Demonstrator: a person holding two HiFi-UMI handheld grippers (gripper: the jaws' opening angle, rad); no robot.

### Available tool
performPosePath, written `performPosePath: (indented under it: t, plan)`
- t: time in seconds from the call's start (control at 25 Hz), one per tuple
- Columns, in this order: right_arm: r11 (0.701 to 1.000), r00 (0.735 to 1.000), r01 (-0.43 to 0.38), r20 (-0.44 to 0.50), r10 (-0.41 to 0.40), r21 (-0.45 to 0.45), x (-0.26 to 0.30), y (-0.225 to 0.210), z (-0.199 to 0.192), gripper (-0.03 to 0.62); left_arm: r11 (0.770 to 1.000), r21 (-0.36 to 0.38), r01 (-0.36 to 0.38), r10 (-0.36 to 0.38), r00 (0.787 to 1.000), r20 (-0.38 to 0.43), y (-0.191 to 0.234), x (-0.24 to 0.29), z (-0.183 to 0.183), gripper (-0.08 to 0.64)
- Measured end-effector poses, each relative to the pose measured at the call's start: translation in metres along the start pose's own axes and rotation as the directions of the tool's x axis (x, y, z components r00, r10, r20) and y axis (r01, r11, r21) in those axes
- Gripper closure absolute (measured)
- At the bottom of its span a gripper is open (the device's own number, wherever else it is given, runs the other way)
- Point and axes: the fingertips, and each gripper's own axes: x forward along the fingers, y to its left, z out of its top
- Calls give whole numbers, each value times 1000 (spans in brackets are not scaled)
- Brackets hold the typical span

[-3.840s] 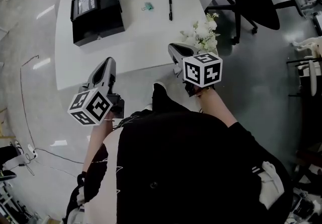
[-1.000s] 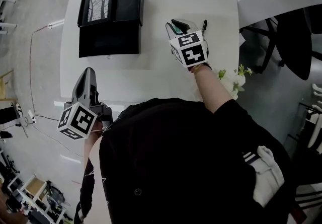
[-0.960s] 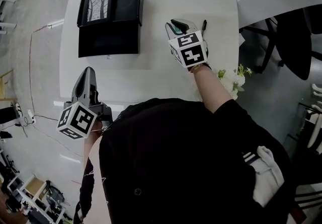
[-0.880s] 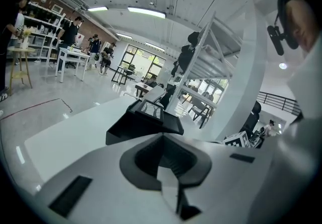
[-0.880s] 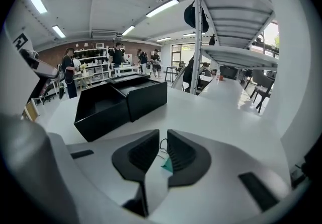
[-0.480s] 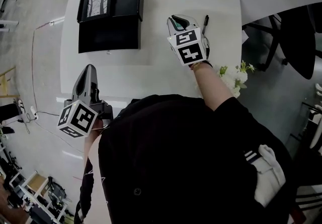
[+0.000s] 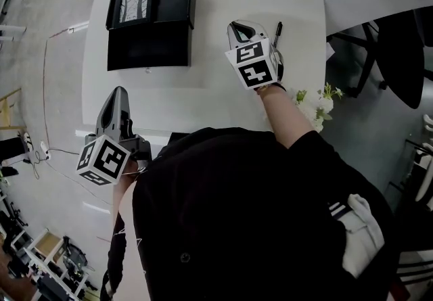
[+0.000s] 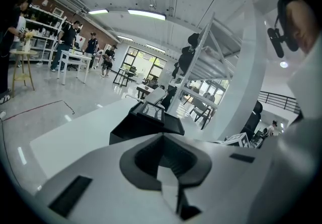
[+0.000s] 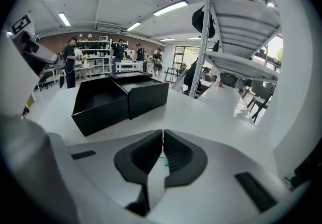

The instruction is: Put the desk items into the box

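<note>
An open black box (image 7: 145,42) stands at the far left of the white table (image 7: 203,97), with a framed tree picture (image 7: 133,1) on the half behind it. My right gripper (image 7: 238,26) rests low over the table's middle; its jaws have just been closing. They are shut on a small teal binder clip (image 9: 164,161), which shows only as a sliver between the pads. A black pen (image 7: 277,30) lies just right of that gripper. My left gripper (image 7: 119,93) hovers at the near left edge, shut and empty, pointing toward the box (image 8: 146,122).
White flowers (image 7: 314,105) sit beside the table's right edge, near my right forearm. A black office chair (image 7: 399,42) stands further right. Bare tabletop lies between the box (image 9: 100,102) and the right gripper (image 9: 162,135). People stand far off in the room.
The right gripper came from the near edge to the clip, and its jaws closed around the teal clip. The left gripper kept still.
</note>
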Motion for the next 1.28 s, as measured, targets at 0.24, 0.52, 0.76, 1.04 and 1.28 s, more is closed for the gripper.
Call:
performPosePath:
  t: [0.24, 0.52, 0.76, 1.04, 1.28]
  plan:
    - [1000, 1000, 6, 15, -7, 16, -2, -3, 3, 581, 1000, -3, 3, -3, 1000, -8, 2, 0, -2, 549]
    - [1000, 1000, 21, 16, -21, 22, -10, 0, 13, 583, 1000, -16, 24, -24, 1000, -8, 9, 1, -3, 549]
    - [998, 998, 64, 10, -64, 27, -19, 6, 21, 583, 997, -15, 80, -80, 997, -18, 17, 6, 6, 549]
    - [987, 989, 144, 2, -145, 69, -37, 18, 35, 583, 988, -5, 153, -153, 988, -13, 38, 4, 33, 549]
    - [974, 978, 209, 3, -210, 87, -48, 33, 53, 583, 975, 12, 222, -222, 975, -12, 54, 6, 58, 549]
